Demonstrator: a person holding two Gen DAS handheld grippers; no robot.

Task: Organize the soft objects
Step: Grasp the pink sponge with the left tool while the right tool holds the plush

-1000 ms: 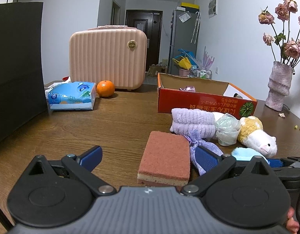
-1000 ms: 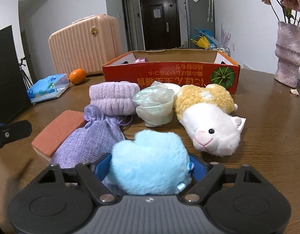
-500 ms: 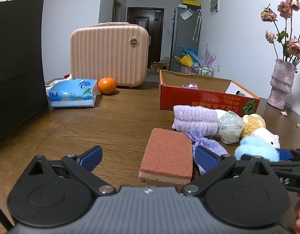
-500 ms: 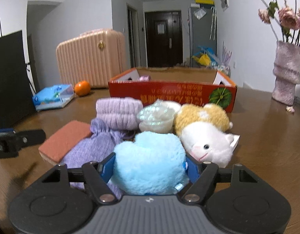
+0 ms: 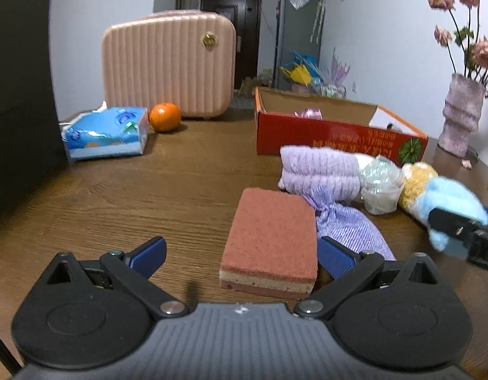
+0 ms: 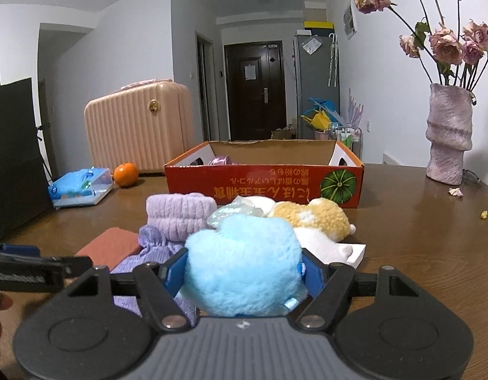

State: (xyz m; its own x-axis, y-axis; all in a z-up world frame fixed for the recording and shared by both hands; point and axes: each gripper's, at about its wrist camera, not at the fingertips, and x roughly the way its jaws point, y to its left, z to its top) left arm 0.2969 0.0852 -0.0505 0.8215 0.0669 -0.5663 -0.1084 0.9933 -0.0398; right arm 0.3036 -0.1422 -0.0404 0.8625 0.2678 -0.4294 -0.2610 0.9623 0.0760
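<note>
My right gripper (image 6: 244, 269) is shut on a fluffy light-blue plush (image 6: 244, 262) and holds it above the table; it also shows in the left wrist view (image 5: 449, 202). Behind it lie a rolled lilac towel (image 6: 180, 212), a lilac drawstring pouch (image 6: 155, 250), a clear crumpled bag (image 6: 234, 212) and a yellow-and-white plush animal (image 6: 316, 221). The open red cardboard box (image 6: 266, 183) stands beyond them. My left gripper (image 5: 240, 253) is open, its fingers either side of a reddish sponge (image 5: 272, 237) lying flat.
A pink hard case (image 5: 167, 66), an orange (image 5: 164, 117) and a blue tissue pack (image 5: 107, 133) sit at the back left. A black bag (image 5: 19, 95) stands at the left edge. A vase of dried roses (image 6: 449, 133) stands at the right.
My right gripper has lifted the blue plush up off the table, higher over the pile. My left gripper has edged forward toward the sponge and stays open.
</note>
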